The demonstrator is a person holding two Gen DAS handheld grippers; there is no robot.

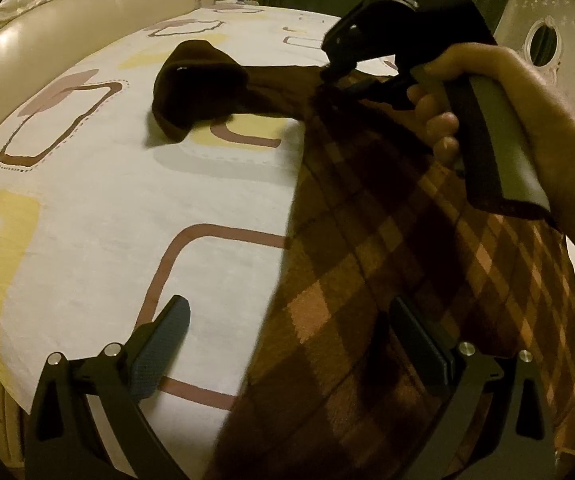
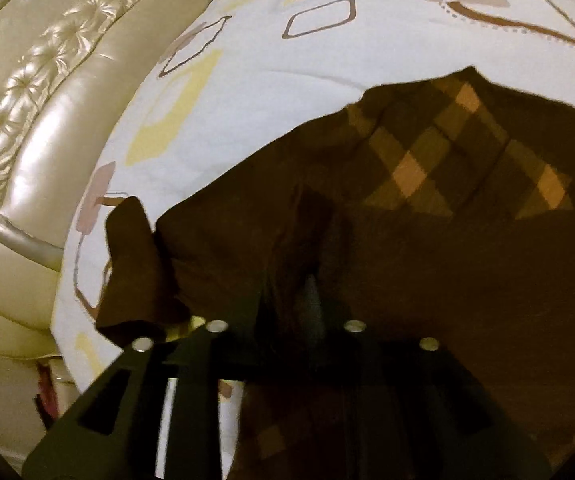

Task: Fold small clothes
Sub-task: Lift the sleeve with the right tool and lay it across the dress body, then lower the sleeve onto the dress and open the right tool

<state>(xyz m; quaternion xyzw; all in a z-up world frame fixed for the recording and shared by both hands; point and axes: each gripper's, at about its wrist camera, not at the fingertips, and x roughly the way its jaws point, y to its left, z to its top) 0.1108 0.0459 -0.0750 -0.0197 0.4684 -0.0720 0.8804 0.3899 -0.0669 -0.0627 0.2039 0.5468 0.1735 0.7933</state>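
Cream bedsheet (image 1: 99, 216), printed with brown-outlined squares and yellow patches, covers the bed that carries everything; a quilted, glossy headboard (image 2: 47, 92) runs along its far-left edge. Across the right side of the sheet lies the garment I am folding, a small brown argyle sweater (image 1: 387, 264) with a diamond check in tan and dark brown over the body and plain dark brown trim. One plain brown sleeve (image 1: 195, 84) trails away from it toward the middle of the bed, bent and humped on itself.

I judge the knit light, soft and limp: it will sag from any single grip and will not hold a crease by stiffness, so it is best taken at a hem, cuff or shoulder seam, where the cloth is doubled and pads can bite. It looks fuzzy, not slippery.

My right gripper (image 1: 333, 70), seen from the left wrist camera in my right hand (image 1: 483, 96), has its tips down at the sweater's top edge, where the sleeve joins. From its own camera the fingers are lost in dark fabric; the jaws stand close together with cloth between them, but I cannot tell whether they pinch it.

My left gripper (image 1: 287, 344) hovers at the near edge, jaws wide apart and empty, one finger (image 1: 163, 344) over bare sheet, the other above the check.
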